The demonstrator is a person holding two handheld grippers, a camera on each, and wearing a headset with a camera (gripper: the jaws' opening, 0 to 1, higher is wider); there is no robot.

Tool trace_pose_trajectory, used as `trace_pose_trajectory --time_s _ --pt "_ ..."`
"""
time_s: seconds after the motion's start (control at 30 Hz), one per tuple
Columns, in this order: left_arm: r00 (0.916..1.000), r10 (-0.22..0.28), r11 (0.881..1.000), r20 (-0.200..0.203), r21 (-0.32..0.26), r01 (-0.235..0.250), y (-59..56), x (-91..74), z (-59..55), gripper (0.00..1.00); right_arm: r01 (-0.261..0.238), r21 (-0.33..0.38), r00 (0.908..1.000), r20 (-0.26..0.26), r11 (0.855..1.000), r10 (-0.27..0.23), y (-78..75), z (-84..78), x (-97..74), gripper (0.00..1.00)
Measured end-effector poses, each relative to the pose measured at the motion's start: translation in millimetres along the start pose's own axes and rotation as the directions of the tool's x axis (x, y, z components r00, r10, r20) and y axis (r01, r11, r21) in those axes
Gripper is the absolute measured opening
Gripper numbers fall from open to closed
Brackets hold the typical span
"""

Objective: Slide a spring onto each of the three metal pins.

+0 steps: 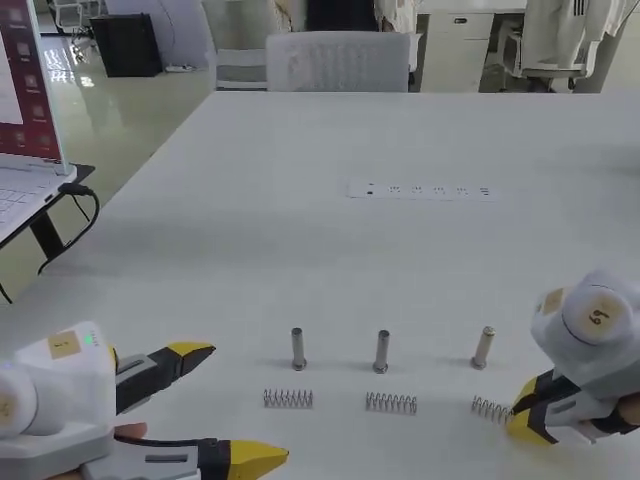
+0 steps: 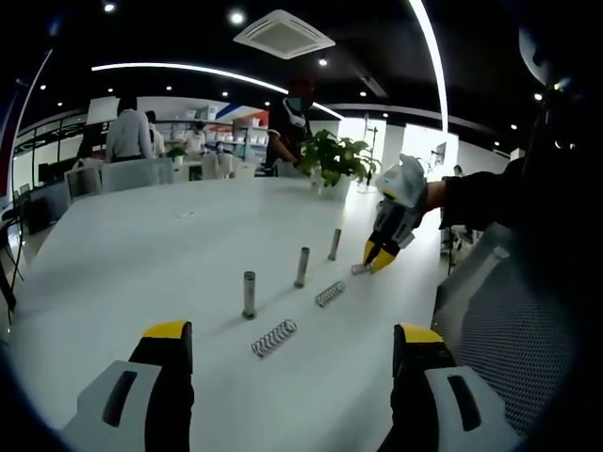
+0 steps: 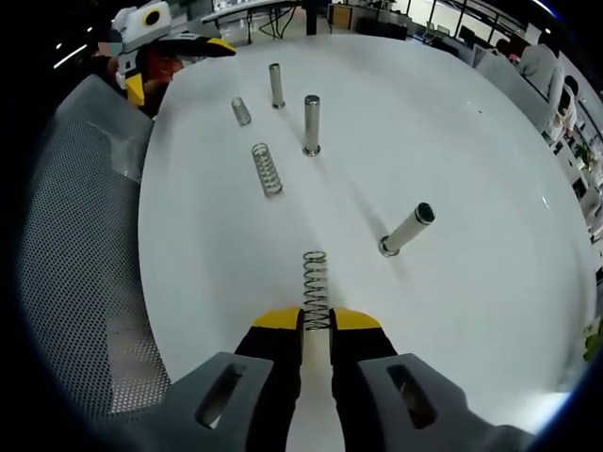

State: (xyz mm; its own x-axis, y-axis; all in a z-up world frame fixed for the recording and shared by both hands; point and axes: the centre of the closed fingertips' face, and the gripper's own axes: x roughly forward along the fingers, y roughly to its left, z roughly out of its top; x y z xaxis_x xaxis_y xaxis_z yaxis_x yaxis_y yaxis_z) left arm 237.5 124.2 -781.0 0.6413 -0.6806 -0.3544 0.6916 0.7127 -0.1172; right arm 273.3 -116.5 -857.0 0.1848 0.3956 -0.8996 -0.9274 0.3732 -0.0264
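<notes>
Three metal pins stand upright in a row near the table's front: left pin [image 1: 298, 349], middle pin [image 1: 381, 352], right pin [image 1: 483, 347]. A spring lies in front of each: left spring [image 1: 288, 399], middle spring [image 1: 391, 403], right spring [image 1: 489, 407]. My right gripper [image 1: 522, 420] is shut on the near end of the right spring [image 3: 316, 282], which still lies on the table beside the right pin [image 3: 407, 229]. My left gripper [image 1: 235, 405] is open and holds nothing, just left of the left spring [image 2: 274, 337] and the left pin [image 2: 249, 295].
A white power strip [image 1: 420, 190] lies on the white table [image 1: 300, 250] beyond the pins. A laptop [image 1: 25, 120] stands on a stand at the left, and a grey chair [image 1: 340, 62] at the far edge. People stand in the background.
</notes>
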Motion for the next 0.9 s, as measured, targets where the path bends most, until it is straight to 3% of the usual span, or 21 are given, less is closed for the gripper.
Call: trace_pose_trajectory --time_s 0.2,0.6,0.9 --pt "0.9999 -0.007 1.0 -0.008 0.006 0.007 -2.7 -1.8 -1.7 0.84 0.008 -0.001 0.9998 0.017 1.0 -0.008 1.5 5.5 -5.4 0.08" --pt "0.9981 -0.062 0.998 0.006 0.03 0.061 -16.4 0.0 10.7 0.77 0.005 -0.032 0.9991 0.041 0.999 -0.004 13.1 21.4 -22.8 0.08" --pt "0.995 -0.1 0.993 -0.004 0.06 0.1 -21.4 4.9 20.8 0.67 -0.016 -0.099 0.9963 0.083 0.995 0.025 25.6 54.4 -37.4 0.08"
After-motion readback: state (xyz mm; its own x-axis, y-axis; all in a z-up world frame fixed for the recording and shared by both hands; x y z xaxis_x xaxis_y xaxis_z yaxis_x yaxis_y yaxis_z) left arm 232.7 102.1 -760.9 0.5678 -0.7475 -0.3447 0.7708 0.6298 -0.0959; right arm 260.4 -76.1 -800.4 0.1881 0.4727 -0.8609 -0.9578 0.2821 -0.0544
